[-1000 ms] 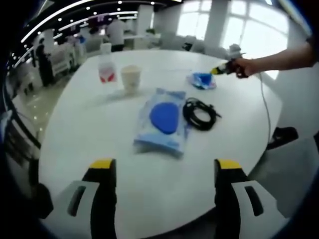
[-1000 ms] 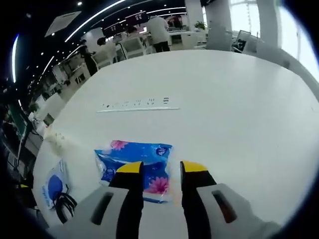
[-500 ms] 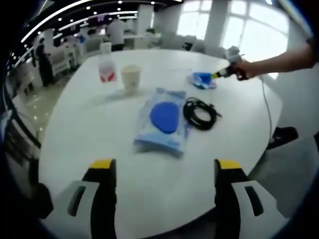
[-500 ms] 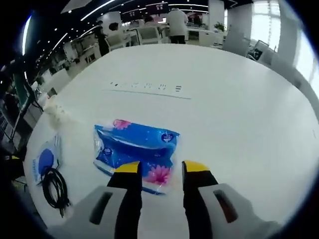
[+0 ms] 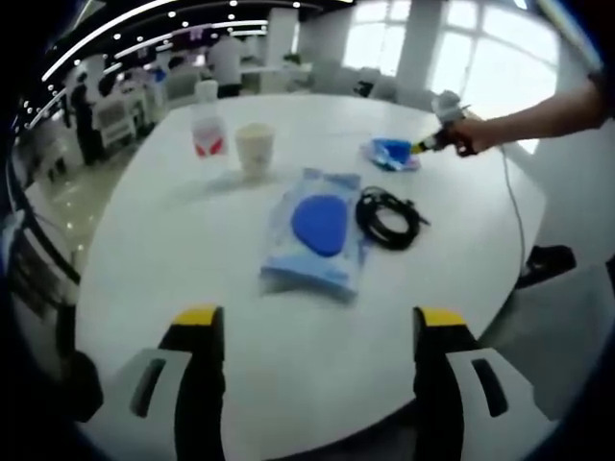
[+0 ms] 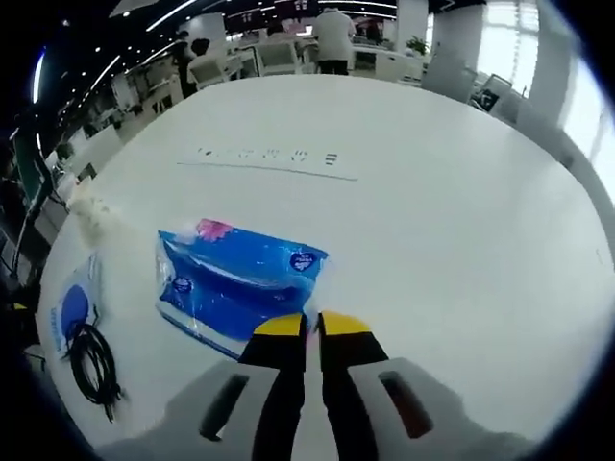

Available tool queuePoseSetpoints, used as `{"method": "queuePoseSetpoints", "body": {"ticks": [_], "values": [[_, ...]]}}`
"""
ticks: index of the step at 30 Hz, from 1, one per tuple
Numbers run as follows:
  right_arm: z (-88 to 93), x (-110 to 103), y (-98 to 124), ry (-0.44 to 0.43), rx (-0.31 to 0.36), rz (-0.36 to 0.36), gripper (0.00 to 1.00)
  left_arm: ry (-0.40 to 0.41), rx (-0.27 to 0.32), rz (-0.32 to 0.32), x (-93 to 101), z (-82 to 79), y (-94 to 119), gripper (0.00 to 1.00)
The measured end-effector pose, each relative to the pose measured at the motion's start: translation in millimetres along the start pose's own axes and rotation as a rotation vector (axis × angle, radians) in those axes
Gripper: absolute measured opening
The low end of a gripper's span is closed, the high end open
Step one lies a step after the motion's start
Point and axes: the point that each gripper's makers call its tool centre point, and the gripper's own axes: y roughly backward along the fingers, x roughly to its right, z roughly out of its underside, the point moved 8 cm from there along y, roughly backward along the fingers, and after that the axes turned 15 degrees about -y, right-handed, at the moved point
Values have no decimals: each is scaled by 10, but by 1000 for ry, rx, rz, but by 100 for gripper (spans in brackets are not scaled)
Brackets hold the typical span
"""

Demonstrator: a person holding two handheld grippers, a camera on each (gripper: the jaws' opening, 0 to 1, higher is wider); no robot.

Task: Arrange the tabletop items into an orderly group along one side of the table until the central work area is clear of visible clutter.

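On the round white table (image 5: 192, 259) in the left gripper view, the things sit in the upper half of the frame. From the left come a clear bottle with a red label (image 5: 206, 123), then a pale paper cup (image 5: 255, 149) just beside it. Near the middle lies a flat blue pack with a dark blue oval (image 5: 317, 235), and a coiled black cable (image 5: 387, 217) touches its right side. Up and to the right is a small blue tissue pack (image 5: 389, 153). The right gripper (image 5: 430, 142) reaches in from the right edge of the frame, held by a person's hand (image 5: 468, 132), with its yellow tip at that pack. At the bottom of the frame the left gripper (image 5: 317, 322) is wide open and holds nothing.

Over in the right gripper view, the cable (image 6: 89, 358) and the flat pack (image 6: 73, 312) sit at the left edge. The tissue pack (image 6: 231, 283) (blue with pink flowers) lies left of the middle. Low in the middle, the right gripper (image 6: 307, 325) has its jaws pinched almost together on the pack's near corner, where a thin bit of wrapper shows between the yellow tips.
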Motion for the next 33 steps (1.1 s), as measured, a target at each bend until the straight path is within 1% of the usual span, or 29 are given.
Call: {"method": "queuePoseSetpoints", "body": {"ticks": [4, 8, 11, 15, 17, 20, 27, 33], "values": [[27, -16, 54, 9, 4, 8, 4, -2, -2, 2, -1, 9, -12, 77], [25, 27, 82, -9, 10, 20, 3, -3, -4, 3, -1, 17, -18, 77], [59, 2, 164, -22, 17, 25, 3, -5, -6, 5, 6, 21, -20, 77], [59, 21, 156, -32, 14, 24, 3, -6, -6, 5, 14, 18, -16, 77], [86, -1, 202, -35, 15, 27, 3, -6, -6, 6, 18, 17, -13, 77], [65, 33, 166, -41, 14, 29, 3, -8, -7, 6, 26, 16, -9, 77], [74, 44, 236, -54, 21, 40, 3, -10, -9, 6, 31, 14, -7, 77], [43, 131, 190, -69, 22, 48, 3, -10, -10, 6, 28, 12, -13, 77]]}}
